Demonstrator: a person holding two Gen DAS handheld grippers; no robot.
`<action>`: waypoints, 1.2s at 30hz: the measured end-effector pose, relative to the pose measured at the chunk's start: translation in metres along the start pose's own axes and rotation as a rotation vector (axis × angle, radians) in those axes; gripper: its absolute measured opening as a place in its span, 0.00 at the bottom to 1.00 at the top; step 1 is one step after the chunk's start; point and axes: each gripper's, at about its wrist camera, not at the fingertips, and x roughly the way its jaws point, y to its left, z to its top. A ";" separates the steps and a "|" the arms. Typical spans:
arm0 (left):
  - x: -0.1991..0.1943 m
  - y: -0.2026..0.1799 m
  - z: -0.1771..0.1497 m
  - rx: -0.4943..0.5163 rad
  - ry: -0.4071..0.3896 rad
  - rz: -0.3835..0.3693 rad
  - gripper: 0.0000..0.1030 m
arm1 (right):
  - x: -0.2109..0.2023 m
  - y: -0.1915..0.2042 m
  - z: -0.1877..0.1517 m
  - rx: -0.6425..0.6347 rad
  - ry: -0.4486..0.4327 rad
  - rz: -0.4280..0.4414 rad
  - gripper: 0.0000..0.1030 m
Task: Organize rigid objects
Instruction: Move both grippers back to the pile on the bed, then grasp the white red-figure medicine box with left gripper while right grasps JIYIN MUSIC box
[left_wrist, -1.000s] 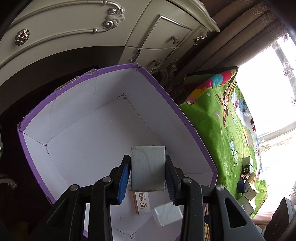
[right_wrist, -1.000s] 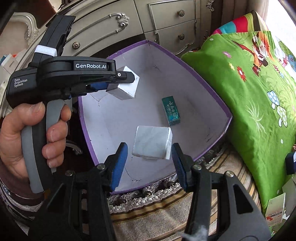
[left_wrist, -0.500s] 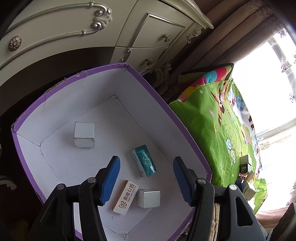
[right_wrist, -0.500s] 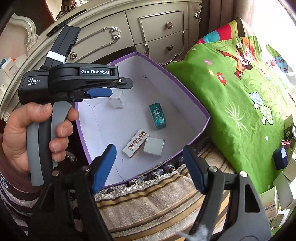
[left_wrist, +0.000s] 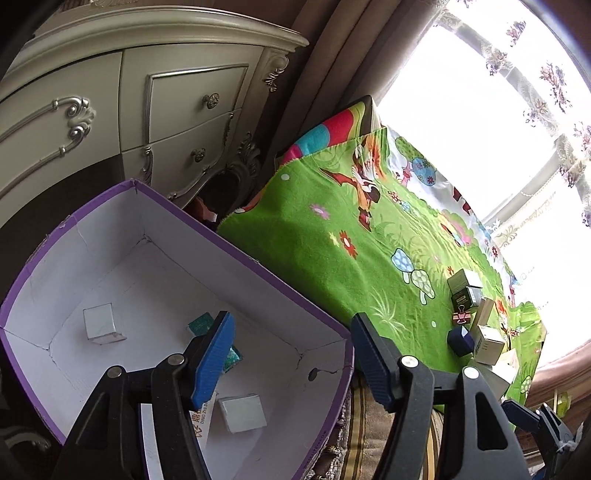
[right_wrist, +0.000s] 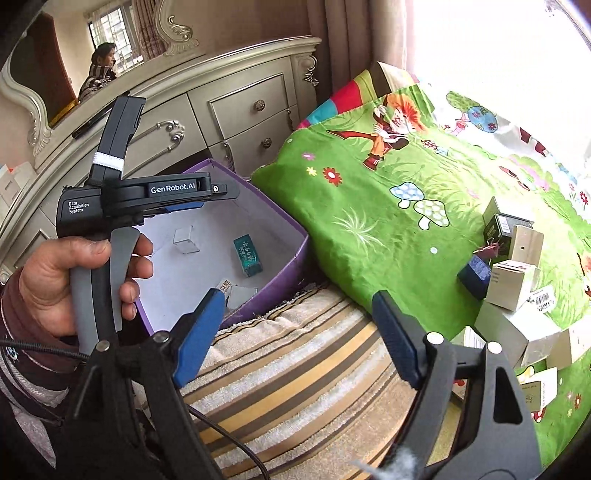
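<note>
Left gripper (left_wrist: 291, 354), right gripper (right_wrist: 299, 338): fingers spread, empty. Purple box (right_wrist: 291, 254) holds four items. Next: approach far-right boxes (right_wrist: 511, 284) squarely, grasp flat sides.

We see a purple box (left_wrist: 236, 243) with a white interior, a teal carton (right_wrist: 248, 255) inside it, a green cartoon-print blanket (right_wrist: 369, 221), a brown-and-cream striped towel (right_wrist: 295, 369), and blue pads (left_wrist: 214, 354).

Purple box (left_wrist: 236, 240) holding silver cubes (left_wrist: 101, 324), teal carton (right_wrist: 247, 255), more small boxes (right_wrist: 511, 284) on green blanket
</note>
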 end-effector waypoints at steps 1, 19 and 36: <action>0.002 -0.007 0.000 0.013 0.008 -0.012 0.64 | -0.004 -0.006 -0.003 0.013 -0.005 -0.008 0.83; 0.043 -0.161 -0.020 0.248 0.200 -0.362 0.64 | -0.069 -0.129 -0.082 0.238 -0.002 -0.160 0.84; 0.096 -0.239 -0.031 0.330 0.336 -0.436 0.64 | -0.074 -0.217 -0.111 0.319 0.075 -0.281 0.84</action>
